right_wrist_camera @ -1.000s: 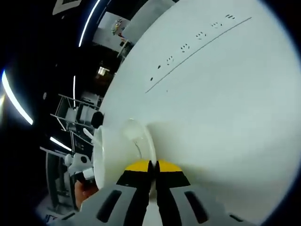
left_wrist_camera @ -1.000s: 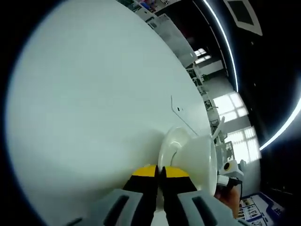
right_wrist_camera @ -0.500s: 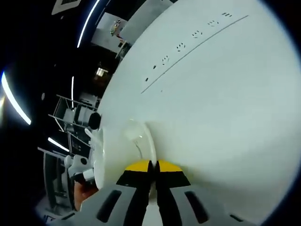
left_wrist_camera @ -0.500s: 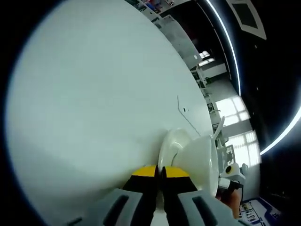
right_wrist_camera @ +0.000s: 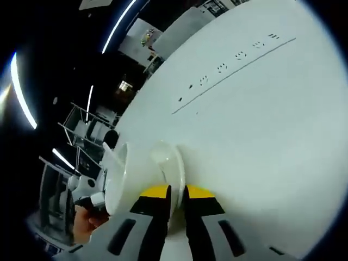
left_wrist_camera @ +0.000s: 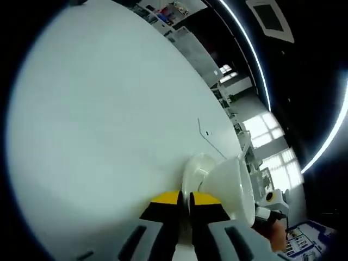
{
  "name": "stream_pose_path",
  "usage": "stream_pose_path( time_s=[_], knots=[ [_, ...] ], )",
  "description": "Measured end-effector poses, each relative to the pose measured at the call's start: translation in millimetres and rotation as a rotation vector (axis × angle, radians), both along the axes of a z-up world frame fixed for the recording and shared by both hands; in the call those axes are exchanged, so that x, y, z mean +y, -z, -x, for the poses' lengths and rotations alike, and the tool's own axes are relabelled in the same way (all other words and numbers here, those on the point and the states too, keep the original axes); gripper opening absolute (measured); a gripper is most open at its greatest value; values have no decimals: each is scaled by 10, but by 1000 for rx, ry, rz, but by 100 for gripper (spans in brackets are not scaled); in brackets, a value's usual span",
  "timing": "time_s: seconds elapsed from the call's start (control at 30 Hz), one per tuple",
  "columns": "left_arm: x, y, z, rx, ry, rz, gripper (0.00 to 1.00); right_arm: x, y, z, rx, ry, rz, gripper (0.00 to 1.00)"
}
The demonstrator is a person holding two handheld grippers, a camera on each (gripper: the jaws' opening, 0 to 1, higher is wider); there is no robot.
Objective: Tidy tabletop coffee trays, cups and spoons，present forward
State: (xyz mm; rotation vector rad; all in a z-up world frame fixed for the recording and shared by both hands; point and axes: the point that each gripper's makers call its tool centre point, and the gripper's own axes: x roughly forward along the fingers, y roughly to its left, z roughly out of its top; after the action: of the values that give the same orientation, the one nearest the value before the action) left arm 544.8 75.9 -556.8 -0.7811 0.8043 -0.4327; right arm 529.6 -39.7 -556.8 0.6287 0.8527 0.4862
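- Since 1 second ago: jaws of the right gripper (right_wrist_camera: 175, 202) now a little apart around the saucer rim, where before they sat nearly together; the left gripper's jaws also show a slightly wider gap.
- Round white ceramic saucer (left_wrist_camera: 197, 169) pinched at its rim from both sides, with the white ceramic cup (left_wrist_camera: 232, 185) resting on it.
- Left gripper (left_wrist_camera: 185, 204), yellow-tipped, clamped on the near rim of the saucer.
- In the right gripper view, saucer (right_wrist_camera: 169, 168) and cup (right_wrist_camera: 117, 182) seen from the opposite side, rim edge sitting between the yellow tips.
- Saucer over the plain white table (left_wrist_camera: 98, 119), near its edge in both views; touching or lifted, cannot tell.
- Thin dark line with small marks across the table (right_wrist_camera: 234, 57), well apart from the saucer.
- Person's hand (right_wrist_camera: 84, 220) beyond the cup.
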Motion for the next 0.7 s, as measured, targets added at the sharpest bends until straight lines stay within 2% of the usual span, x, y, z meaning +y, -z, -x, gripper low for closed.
stream_pose_path(
  time_s=[0.07, 0.1, 0.13, 0.2, 0.27, 0.37, 0.43, 0.53, 0.57, 0.6, 0.7],
  knots=[
    [38, -43, -14, -53, -3, -23, 16, -26, -49, 1, -22, 16, 12, 14],
    [46, -81, -22, -85, -5, -24, 20, -91, -110, -51, -65, 62, 24, 14],
    [69, -95, 2, -91, -10, -31, 21, -124, -144, -66, -91, 60, 45, 14],
    [151, -144, -43, -146, -37, -61, 21, -177, -181, -75, -121, 68, 88, 14],
    [217, -160, -50, -158, -64, -79, 21, -195, -222, -82, -157, 68, 111, 14],
    [283, -253, -70, -197, -100, -64, 21, -222, -306, -86, -217, 71, 137, 14],
    [332, -339, -79, -238, -124, -75, 21, -250, -370, -71, -280, 56, 192, 15],
    [409, -441, -59, -310, -134, -148, 21, -253, -518, -37, -401, 22, 273, 18],
    [429, -478, -33, -330, -140, -164, 21, -260, -610, -10, -472, 11, 313, 18],
    [441, -518, 0, -354, -140, -177, 21, -286, -675, 7, -514, 17, 345, 18],
    [533, -637, 130, -417, -163, -215, 21, -298, -846, 92, -612, 6, 386, 18]
  ],
)
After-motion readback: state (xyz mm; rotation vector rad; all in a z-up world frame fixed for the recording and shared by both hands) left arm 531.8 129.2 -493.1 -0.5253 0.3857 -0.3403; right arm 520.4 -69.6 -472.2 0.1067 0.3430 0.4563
